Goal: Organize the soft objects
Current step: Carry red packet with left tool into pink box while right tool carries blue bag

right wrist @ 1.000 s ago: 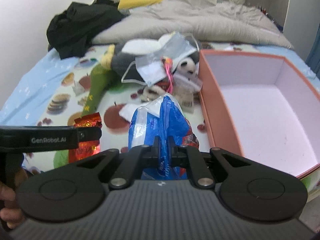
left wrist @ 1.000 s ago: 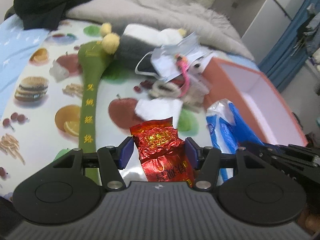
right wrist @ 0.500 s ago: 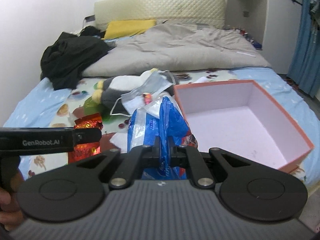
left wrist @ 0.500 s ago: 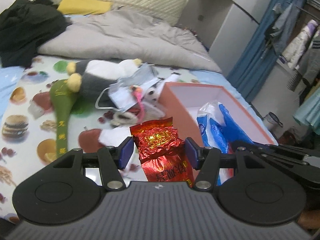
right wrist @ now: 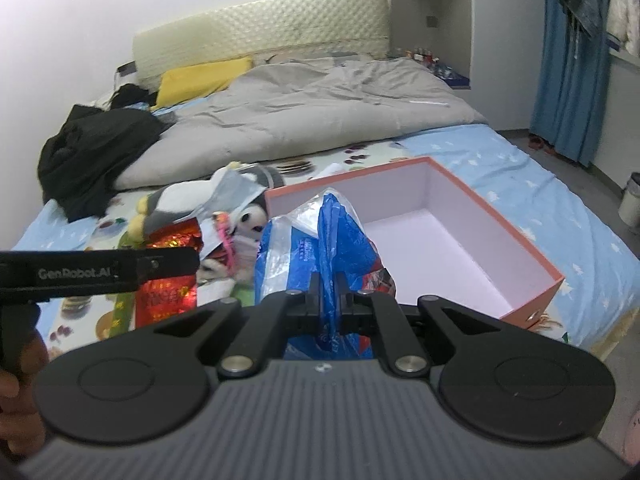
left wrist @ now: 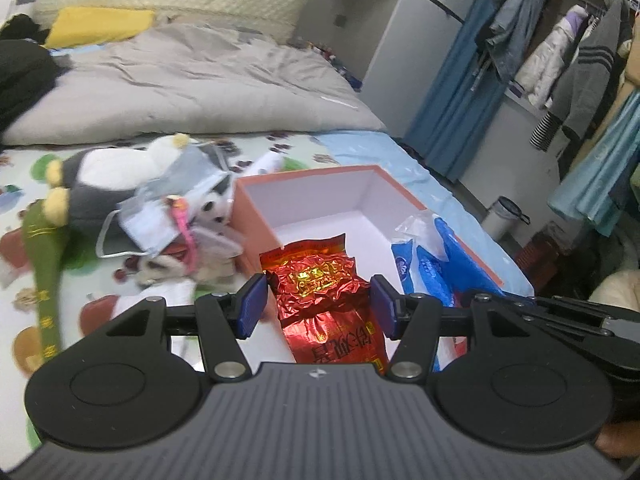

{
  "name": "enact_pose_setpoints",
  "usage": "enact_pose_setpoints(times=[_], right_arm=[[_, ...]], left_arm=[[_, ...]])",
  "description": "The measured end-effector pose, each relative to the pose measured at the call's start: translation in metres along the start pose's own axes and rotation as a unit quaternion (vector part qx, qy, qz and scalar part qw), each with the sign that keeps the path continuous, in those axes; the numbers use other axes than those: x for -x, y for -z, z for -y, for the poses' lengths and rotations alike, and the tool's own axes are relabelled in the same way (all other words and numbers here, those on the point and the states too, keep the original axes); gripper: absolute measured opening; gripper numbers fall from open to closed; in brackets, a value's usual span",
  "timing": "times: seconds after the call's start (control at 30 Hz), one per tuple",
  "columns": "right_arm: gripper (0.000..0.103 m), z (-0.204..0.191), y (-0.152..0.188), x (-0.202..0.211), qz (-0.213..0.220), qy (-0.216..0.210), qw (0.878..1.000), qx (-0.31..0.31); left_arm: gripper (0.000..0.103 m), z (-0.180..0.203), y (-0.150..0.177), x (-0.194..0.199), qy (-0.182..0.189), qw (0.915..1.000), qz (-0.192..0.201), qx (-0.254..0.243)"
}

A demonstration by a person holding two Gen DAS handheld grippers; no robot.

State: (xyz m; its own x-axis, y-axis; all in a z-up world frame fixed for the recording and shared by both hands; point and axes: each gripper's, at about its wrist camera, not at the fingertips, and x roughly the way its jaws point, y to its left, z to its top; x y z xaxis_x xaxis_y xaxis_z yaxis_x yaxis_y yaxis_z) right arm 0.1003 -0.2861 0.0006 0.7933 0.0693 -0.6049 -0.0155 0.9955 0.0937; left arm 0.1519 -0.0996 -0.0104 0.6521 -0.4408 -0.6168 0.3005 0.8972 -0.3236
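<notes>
Our left tool (left wrist: 318, 300) half open, pads clamped on red foil packet (left wrist: 328, 300) held between them. Our right tool (right wrist: 327, 292) clenched tight on bunched blue plastic bag (right wrist: 320, 248). Both tools tilt down toward bed. Open pink box (right wrist: 552, 280) just ahead of both tools, slightly right. Pile of plush toys (left wrist: 108, 184) and face masks (left wrist: 156, 220) ahead-left of left tool. Packet's lower end hidden behind tool body; our hand (right wrist: 18, 396) cut off at edge.
</notes>
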Motion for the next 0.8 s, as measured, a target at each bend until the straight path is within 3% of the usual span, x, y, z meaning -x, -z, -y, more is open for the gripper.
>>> enact_pose_setpoints(times=[0.43,0.8], right_arm=[[0.008,0.059,-0.034,-0.073,-0.023,0.006,0.999,-0.026],[0.009,0.097,-0.03,-0.148,-0.079,-0.005,0.995,-0.057]], left_arm=[[0.062,0.026,-0.048,-0.127,0.013,0.998,-0.055,-0.029],[0.062,0.029,-0.064,-0.221,0.002,0.9933,-0.106,-0.044]])
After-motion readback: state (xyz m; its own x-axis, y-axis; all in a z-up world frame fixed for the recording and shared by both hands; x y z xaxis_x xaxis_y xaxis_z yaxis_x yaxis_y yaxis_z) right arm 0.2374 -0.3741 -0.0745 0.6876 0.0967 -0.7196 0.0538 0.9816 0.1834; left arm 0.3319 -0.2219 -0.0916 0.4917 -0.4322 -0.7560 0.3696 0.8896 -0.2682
